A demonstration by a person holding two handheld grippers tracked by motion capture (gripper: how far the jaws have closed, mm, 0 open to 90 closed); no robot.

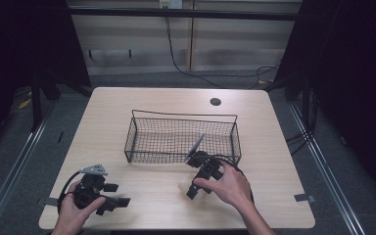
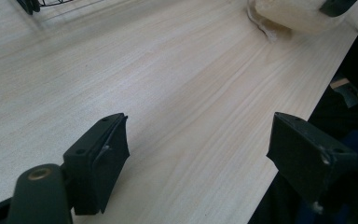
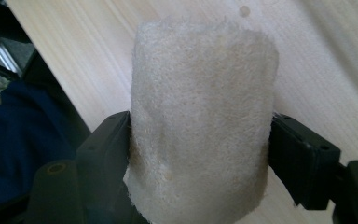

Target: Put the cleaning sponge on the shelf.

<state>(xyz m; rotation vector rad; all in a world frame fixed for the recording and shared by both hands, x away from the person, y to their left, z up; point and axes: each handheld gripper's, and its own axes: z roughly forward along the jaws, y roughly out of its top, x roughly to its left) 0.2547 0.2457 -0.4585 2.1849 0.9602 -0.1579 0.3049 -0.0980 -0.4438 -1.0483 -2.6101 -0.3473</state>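
One pale wooden table [image 1: 127, 105], grey floor [image 1: 10, 161] around.

The table [image 1: 142, 103] top is pale wood-grain laminate, smooth and matt, with fine straight grain lines. The basket [image 1: 136, 128] is thin dark wire mesh on a heavier wire rim, slightly glossy. The sponge [image 3: 200, 112] is a cream, porous, fuzzy material with a rough, matt surface and faint yellowish stains. The left gripper [image 2: 200, 154] and right gripper [image 3: 200, 154] are matt black plastic; their pads [image 2: 114, 151] look like soft, dull foam or rubber with scuffed edges. Brass-coloured metal inserts sit in the jaw mounts. The floor [image 1: 333, 196] is grey, matt carpet-like covering.
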